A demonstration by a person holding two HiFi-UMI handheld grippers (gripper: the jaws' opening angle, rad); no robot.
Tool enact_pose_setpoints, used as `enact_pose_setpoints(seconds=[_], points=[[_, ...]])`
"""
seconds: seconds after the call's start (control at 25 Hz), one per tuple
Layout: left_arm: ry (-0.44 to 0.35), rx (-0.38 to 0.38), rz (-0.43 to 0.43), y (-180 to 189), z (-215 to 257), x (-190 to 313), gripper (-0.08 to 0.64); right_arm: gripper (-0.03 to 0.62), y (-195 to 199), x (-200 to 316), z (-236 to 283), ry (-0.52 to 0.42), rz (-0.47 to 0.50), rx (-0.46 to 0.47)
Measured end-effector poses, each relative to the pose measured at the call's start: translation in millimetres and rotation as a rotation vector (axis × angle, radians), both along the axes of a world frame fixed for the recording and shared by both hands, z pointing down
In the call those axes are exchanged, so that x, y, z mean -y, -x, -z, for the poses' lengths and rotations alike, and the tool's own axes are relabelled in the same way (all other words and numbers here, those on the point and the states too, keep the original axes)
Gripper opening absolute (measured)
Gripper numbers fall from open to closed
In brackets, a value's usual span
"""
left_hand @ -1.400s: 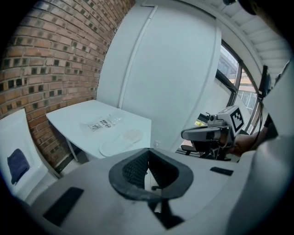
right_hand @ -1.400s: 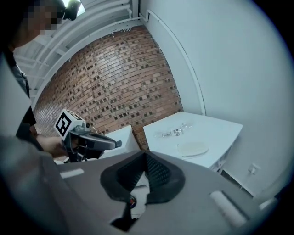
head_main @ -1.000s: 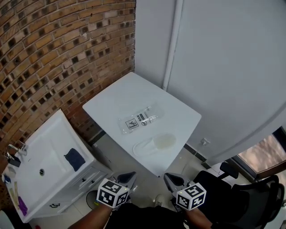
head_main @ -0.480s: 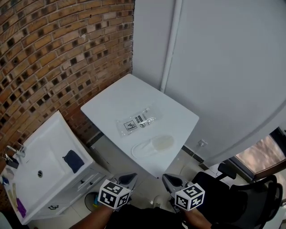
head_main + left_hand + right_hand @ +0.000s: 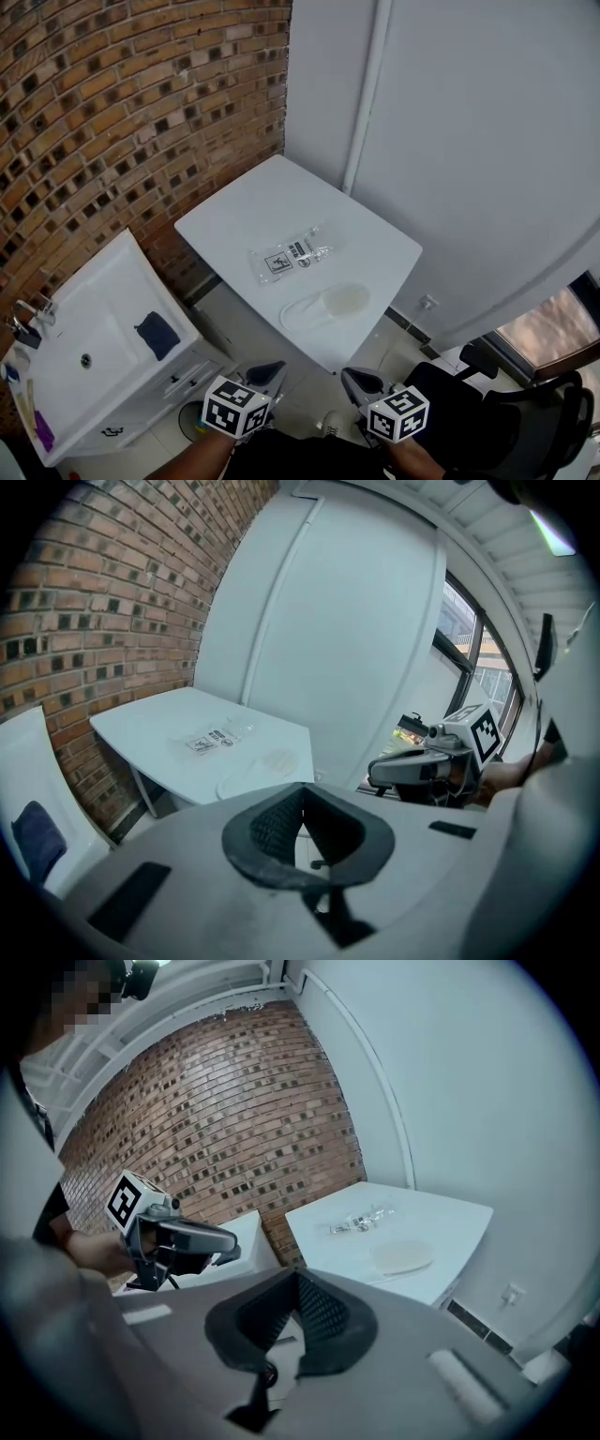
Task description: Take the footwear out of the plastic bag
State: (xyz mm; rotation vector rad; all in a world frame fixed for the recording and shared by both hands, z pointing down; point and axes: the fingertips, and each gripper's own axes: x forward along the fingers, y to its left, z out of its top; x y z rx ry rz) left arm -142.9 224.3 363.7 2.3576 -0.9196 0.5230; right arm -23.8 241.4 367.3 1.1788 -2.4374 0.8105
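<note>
A clear plastic bag (image 5: 291, 253) with printed labels lies flat on the white square table (image 5: 272, 192). Beside it, nearer the table's front edge, lies a white slipper (image 5: 325, 305), outside the bag. Both grippers hang low, in front of the table and well short of it. My left gripper (image 5: 270, 373) is shut with nothing between its jaws. My right gripper (image 5: 356, 380) is shut and empty too. The left gripper view shows the bag (image 5: 211, 740) and slipper (image 5: 262, 769) far beyond the jaws. In the right gripper view the bag (image 5: 361, 1221) and slipper (image 5: 401, 1256) are also distant.
A white sink cabinet (image 5: 94, 347) with a blue cloth (image 5: 157, 334) stands at the left against the brick wall (image 5: 112, 112). A black office chair (image 5: 511, 403) is at the lower right. A white pipe (image 5: 366, 94) runs up the wall behind the table.
The head view has swayed slightly; both grippers stay in the same low spot, shut. Bag and slipper have not moved.
</note>
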Motion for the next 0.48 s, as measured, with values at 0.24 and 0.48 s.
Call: enact_pose_setpoints(seconds=[0.24,0.48], points=[[0.005,-0.003,-0.001,-0.3,-1.7,-4.2,0.008,0.002,0.2,-4.8,-3.4,0.008,0.013,-0.011],[0.0,-0.001,-0.007,-0.8,-0.2,-2.9,0.008,0.001,-0.5,-4.6,-1.5,0.005,0.018,-0.018]])
